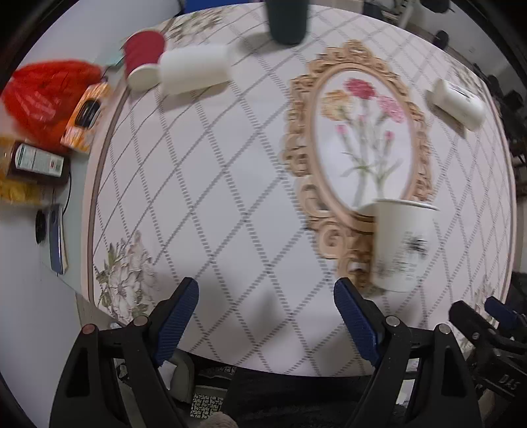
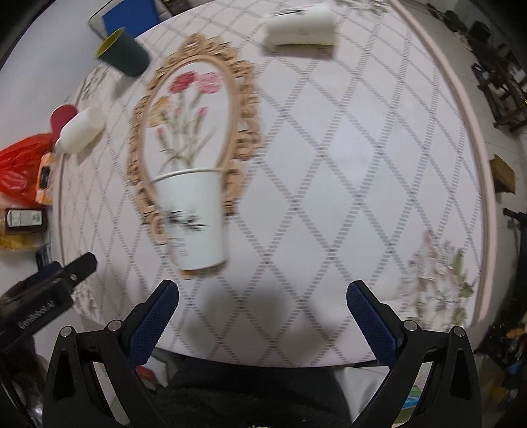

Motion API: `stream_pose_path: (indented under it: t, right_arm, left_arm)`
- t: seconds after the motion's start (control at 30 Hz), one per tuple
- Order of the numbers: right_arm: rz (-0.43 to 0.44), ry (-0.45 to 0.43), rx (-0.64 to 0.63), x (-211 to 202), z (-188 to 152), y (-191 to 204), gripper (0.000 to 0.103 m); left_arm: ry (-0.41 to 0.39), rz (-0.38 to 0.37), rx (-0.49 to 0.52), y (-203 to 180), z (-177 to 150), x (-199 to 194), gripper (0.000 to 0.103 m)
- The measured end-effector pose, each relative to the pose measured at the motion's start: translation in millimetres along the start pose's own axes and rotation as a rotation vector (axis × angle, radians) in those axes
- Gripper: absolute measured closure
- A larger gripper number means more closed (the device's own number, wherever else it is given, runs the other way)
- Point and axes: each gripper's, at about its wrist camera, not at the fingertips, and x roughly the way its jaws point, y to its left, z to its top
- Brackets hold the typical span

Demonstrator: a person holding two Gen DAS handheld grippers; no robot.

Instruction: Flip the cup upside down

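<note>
Cup upright near the table's front edge, both your grippers released.

White cup stands on the gold frame's near end; bare tablecloth to its right. Your left gripper and right gripper hover spread, empty, over the near edge.

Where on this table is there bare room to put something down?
Free: the diamond-patterned cloth between the upright white paper cup and the far lying white cup. Crowded: the left edge, with the red plastic bag, brown bottle and red cup.
</note>
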Motion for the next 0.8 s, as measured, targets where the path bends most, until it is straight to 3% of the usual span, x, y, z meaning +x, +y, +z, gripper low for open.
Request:
stream_pose_path:
  t: [0.2, 0.37, 0.47, 0.6, 0.8]
  right_arm:
    - [-0.08, 0.023, -0.109, 8.4, 14.8, 46.5, 0.0]
    - [-0.29, 0.008, -0.427, 0.4, 23.4, 89.0, 0.0]
    - [-0.456, -0.033, -0.739, -5.4, 18.4, 118.2, 0.0]
    - [-0.637, -0.061, -1.296, -0.3, -8.4, 153.0, 0.0]
    - [-0.903, -0.054, -2.162, 33.7, -65.3, 132.6, 0.0]
  left_arm:
    - [0.039, -0.037, -0.051, 33.2, 0.3, 33.4, 0.019]
    - [0.048, -0.069, -0.08, 46.3, 5.9, 50.5, 0.019]
    - [0.044, -0.07, -0.094, 48.4, 5.2, 54.9, 0.019]
    - [0.064, -0.083, -0.125, 49.0, 1.5, 67.5, 0.019]
    - [0.074, -0.077, -0.178, 48.1, -3.0, 78.7, 0.019]
